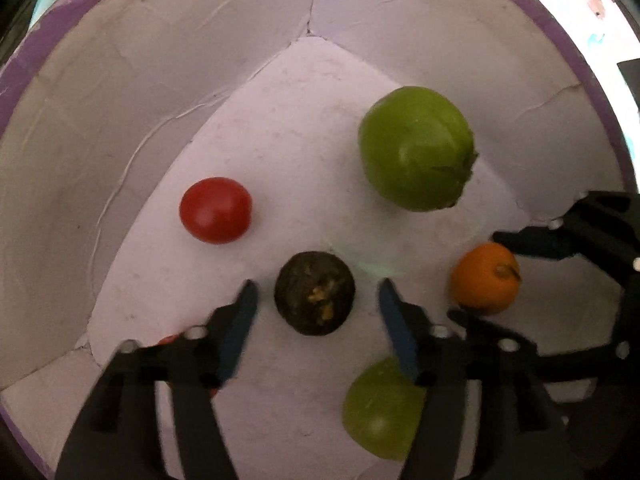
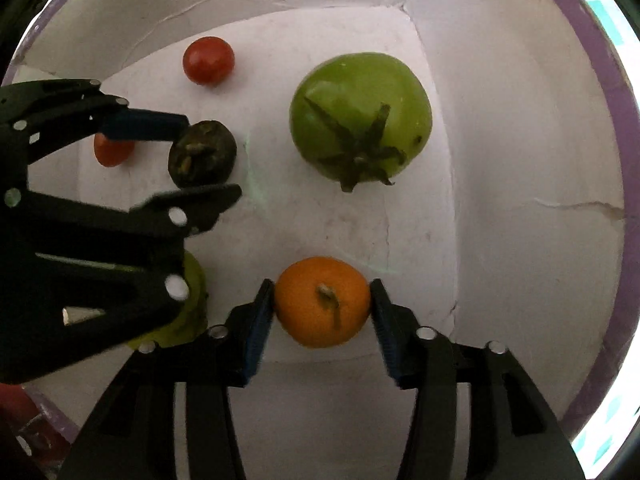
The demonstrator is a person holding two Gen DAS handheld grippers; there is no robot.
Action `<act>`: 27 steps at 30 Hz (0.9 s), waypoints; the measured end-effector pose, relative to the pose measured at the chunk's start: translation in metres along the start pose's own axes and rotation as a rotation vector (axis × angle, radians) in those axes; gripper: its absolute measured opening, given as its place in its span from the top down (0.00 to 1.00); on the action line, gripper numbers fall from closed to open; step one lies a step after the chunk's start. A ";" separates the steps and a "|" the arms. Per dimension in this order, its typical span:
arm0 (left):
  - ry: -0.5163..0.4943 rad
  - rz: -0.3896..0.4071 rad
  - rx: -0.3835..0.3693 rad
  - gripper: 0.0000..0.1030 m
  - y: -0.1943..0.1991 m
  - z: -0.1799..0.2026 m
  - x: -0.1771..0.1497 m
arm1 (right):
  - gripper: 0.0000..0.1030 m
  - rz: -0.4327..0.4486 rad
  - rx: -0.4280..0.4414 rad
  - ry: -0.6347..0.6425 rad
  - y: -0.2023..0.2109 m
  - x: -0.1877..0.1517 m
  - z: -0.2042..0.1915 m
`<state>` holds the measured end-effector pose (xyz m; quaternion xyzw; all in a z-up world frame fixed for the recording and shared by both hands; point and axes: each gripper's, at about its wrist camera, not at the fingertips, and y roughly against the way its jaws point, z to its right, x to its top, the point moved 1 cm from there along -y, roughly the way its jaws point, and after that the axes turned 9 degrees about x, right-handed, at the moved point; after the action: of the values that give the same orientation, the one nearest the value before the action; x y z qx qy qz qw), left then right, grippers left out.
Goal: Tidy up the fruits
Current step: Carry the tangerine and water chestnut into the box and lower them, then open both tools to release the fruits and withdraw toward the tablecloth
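Inside a white box [image 1: 120,80] with purple rim [image 2: 592,80], both grippers pointing down at its floor. Left gripper [image 1: 316,294]: jaws open, straddling a dark fruit [image 1: 315,293] with clear gaps either side; fruit resting on the floor. Right gripper [image 2: 322,304]: jaws open around an orange fruit [image 2: 322,301] (pads just beside its skin, contact hard to tell), stem up. Large green tomato [image 2: 360,114] beyond, well apart from both, calyx showing. Small red tomato [image 1: 216,210] left of the dark fruit. Second red one [image 2: 112,152] partly hidden behind left gripper. Paler green fruit [image 1: 380,408] under the left gripper's finger [image 1: 400,336].
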<state>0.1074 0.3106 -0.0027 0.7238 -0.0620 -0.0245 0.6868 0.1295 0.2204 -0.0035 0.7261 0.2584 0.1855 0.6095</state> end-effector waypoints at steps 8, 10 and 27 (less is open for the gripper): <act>0.127 0.107 0.005 0.28 0.031 -0.020 -0.007 | 0.22 0.208 0.044 0.088 0.047 -0.026 -0.002; 0.172 0.180 0.018 0.24 0.053 -0.025 -0.010 | 0.21 0.346 0.102 0.150 0.077 -0.044 -0.005; 0.326 0.716 0.067 0.01 0.230 0.131 -0.029 | 0.14 0.681 -0.127 -0.610 0.104 -0.188 0.245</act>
<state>0.0497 0.1734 0.2176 0.6727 -0.2014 0.3341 0.6287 0.1380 -0.0991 0.0612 0.7524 -0.1980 0.1687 0.6052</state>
